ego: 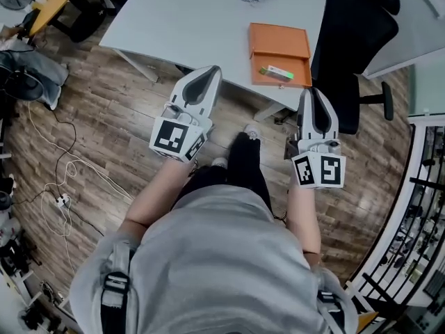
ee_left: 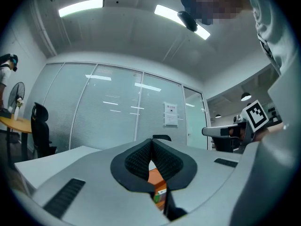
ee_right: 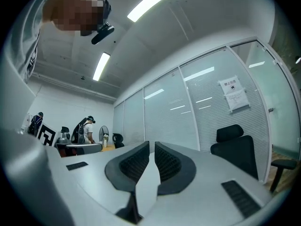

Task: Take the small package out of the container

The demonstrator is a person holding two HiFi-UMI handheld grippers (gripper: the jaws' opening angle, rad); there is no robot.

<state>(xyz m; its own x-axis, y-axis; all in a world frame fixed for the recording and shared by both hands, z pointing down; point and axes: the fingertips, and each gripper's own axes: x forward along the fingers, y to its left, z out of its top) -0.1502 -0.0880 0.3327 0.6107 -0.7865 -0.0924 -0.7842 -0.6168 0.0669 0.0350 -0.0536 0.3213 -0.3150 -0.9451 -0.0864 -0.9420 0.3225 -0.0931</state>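
The left gripper (ego: 211, 74) was shut. In its own view (ee_left: 151, 143) the ribbed pads met at the tips with nothing between them. The right gripper (ego: 314, 94) was shut as well. Its view (ee_right: 152, 149) showed the pads drawn together and empty. A person held both, one in each hand, in front of the body and above the wooden floor (ego: 104, 117), with the tips pointing toward the near edge of the white table (ego: 188, 16). Neither gripper touched anything on the table.

The orange container (ego: 278, 39) lay flat on the table by its near right corner. The small package (ego: 277, 72), green and white, lay inside it against the side nearest the person. Part of the container (ee_left: 154, 175) and the package (ee_left: 160, 192) also showed in the left gripper view, low down through the slit below the closed pads. Both were well apart from either gripper.

A black office chair (ego: 354, 40) stood just beside the table's right edge, close to the container's corner, and appeared again in the right gripper view (ee_right: 235, 149). A small tangled object, too small to identify, sat on the table toward its far edge. Loose cables (ego: 62, 165) trailed over the floor on the left.
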